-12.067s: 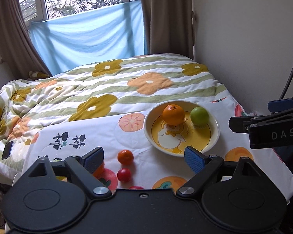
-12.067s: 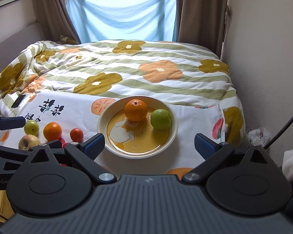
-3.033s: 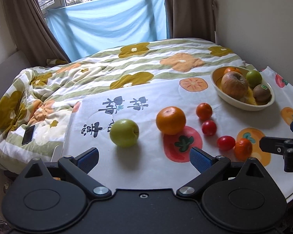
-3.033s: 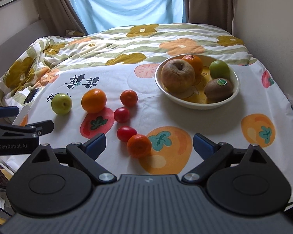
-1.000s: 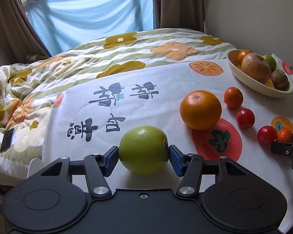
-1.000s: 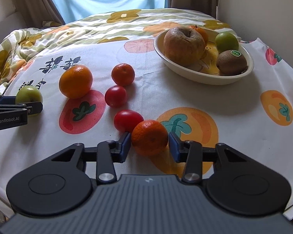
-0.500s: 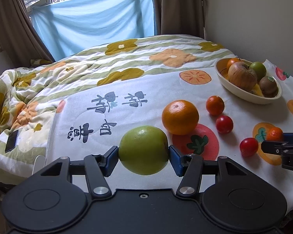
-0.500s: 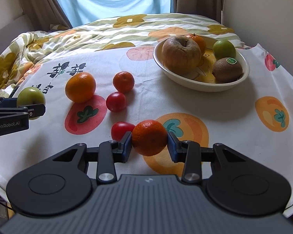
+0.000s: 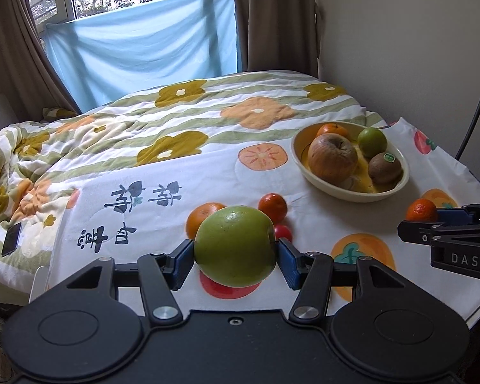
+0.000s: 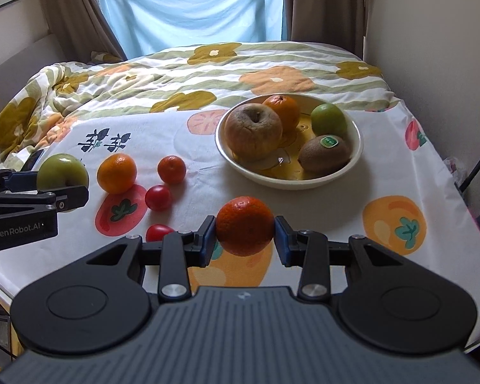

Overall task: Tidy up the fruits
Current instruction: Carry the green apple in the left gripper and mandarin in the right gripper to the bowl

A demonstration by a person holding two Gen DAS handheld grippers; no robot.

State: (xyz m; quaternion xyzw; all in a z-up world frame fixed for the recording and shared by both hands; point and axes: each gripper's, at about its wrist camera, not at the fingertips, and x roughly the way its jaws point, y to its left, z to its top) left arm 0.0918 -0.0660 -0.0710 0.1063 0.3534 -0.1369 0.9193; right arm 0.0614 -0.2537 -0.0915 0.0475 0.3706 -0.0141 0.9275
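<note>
Both fruits have left the cloth since a second ago: the left gripper (image 9: 236, 254) carries the green apple (image 9: 235, 250), the right gripper (image 10: 244, 236) the mandarin (image 10: 244, 225), jaws clenched on each. Transfer to the bowl (image 10: 355, 156) appears to be next. Both grippers are held level above the cloth, aimed toward the bowl.

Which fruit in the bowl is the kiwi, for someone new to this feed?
Find the cream bowl on the fruit-print cloth. The kiwi lies at its near right side, below the green fruit. It is the only fuzzy brown one, with a small green sticker.
</note>
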